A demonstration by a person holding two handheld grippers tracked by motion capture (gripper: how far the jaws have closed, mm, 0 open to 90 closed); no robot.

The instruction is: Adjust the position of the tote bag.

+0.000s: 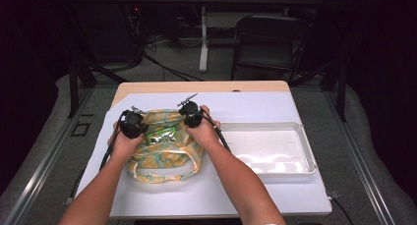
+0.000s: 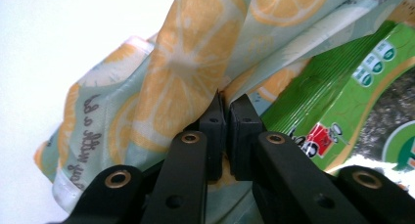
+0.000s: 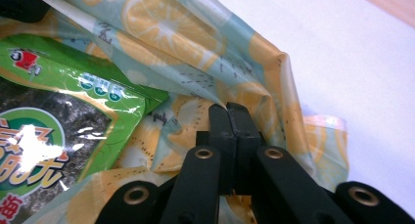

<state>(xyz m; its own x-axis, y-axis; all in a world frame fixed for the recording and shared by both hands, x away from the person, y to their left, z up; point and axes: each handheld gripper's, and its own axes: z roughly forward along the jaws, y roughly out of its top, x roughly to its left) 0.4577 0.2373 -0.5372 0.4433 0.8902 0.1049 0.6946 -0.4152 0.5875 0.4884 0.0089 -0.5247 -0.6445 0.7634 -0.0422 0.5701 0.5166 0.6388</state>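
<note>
A thin bag printed with lemon slices lies on the white sheet, left of the middle. A green snack packet sits in its open mouth. My left gripper is at the mouth's left side. In the left gripper view the left gripper pinches a fold of the bag, with the packet just to the right. My right gripper is at the mouth's right side. In the right gripper view the right gripper is shut on the bag's edge, and the packet lies to the left.
A shallow white tray stands on the sheet right of the bag, close to my right forearm. The white sheet covers most of the wooden table. A dark chair and cables stand on the floor beyond the table.
</note>
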